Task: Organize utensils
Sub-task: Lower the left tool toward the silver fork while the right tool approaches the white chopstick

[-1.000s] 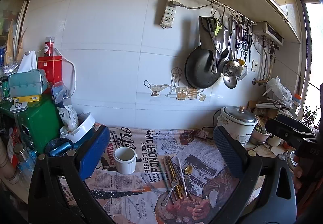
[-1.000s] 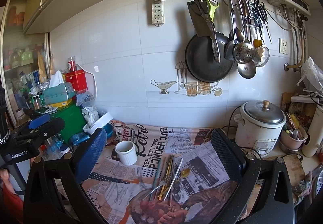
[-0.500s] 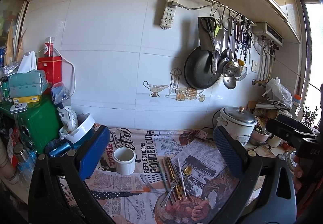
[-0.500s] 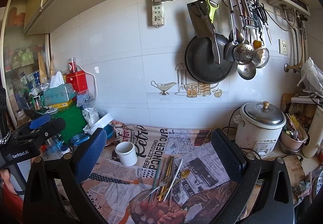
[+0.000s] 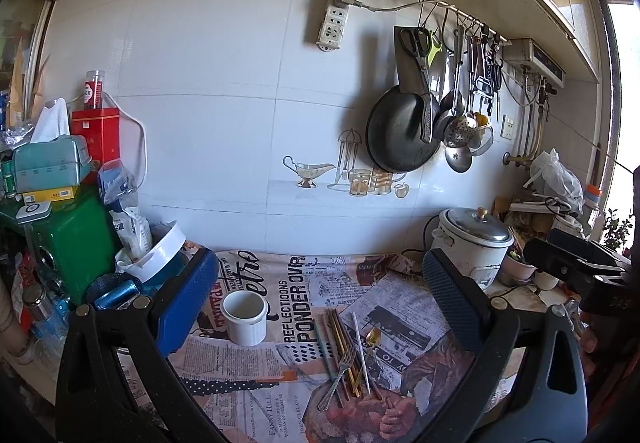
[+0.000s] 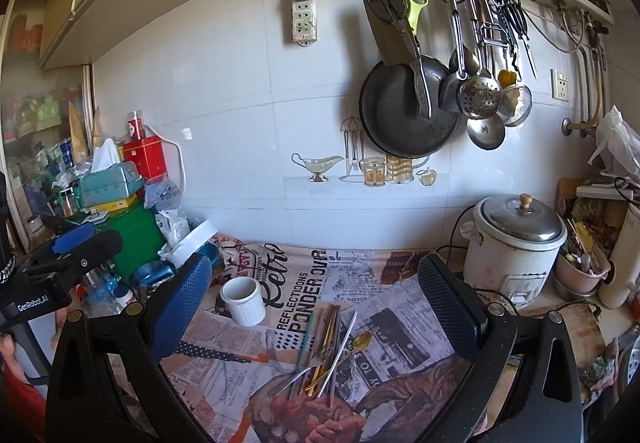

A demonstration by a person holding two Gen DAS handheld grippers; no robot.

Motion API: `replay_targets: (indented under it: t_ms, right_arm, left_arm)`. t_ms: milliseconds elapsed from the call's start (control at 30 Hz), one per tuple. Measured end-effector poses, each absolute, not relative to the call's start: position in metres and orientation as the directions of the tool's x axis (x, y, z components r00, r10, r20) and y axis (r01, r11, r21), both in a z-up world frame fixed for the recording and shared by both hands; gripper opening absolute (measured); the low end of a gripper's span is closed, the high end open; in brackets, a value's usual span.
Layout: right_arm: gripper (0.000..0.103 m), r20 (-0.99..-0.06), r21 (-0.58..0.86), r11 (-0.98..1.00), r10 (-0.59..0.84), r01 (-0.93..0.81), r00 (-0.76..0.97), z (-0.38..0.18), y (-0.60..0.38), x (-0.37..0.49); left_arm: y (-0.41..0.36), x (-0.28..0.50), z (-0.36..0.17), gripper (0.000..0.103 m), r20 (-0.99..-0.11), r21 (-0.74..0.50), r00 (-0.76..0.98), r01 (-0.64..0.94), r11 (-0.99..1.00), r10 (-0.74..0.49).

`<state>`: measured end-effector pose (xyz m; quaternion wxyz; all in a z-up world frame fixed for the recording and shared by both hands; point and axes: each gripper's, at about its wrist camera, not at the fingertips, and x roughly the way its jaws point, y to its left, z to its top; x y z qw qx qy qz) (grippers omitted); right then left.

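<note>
Both cameras looked forward along their own tongs, from above the near edge of the counter (image 5: pixel 256 399) toward the tiled far wall. The left wrist view sat further left and caught the right tongs (image 5: pixel 576 271) at its right border; the right wrist view caught the left tongs (image 6: pixel 60 263) at its left border. Each stood well back from the wall. They shared the white cup (image 5: pixel 244 317) (image 6: pixel 243 301), the utensils (image 5: pixel 348 355) (image 6: pixel 324 347) (lying in a loose bundle) and the hanging pan (image 5: pixel 402 131) (image 6: pixel 408 107).
</note>
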<state>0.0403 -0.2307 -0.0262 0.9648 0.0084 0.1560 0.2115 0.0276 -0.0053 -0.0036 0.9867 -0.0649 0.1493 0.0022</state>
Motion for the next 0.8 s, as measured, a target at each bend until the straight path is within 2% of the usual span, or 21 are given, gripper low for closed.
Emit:
replay_targets:
  t_ms: [167, 333, 633, 800]
  right_arm:
    - [0.103, -0.361, 0.093, 0.922, 0.384, -0.377, 0.85, -0.044, -0.233, 0.064]
    - [0.103, -0.462, 0.069, 0.945, 0.315, -0.321, 0.829, -0.074, -0.232, 0.095]
    - [0.102, -0.68, 0.082, 0.96, 0.249, -0.266, 0.69, -0.147, -0.239, 0.165]
    - [0.102, -0.763, 0.098, 0.966, 0.227, -0.238, 0.605, -0.186, -0.246, 0.2]
  left_arm:
    - [-0.005, 0.054, -0.022, 0.103, -0.365, -0.131, 0.931, -0.037, 0.991, -0.014]
    - [-0.009, 0.087, -0.05, 0.103, -0.459, -0.122, 0.888, -0.058, 0.991, -0.004]
    - [-0.019, 0.154, -0.118, 0.103, -0.615, -0.086, 0.788, -0.109, 0.99, 0.034]
    - [-0.024, 0.192, -0.161, 0.103, -0.707, -0.073, 0.706, -0.128, 0.989, 0.039]
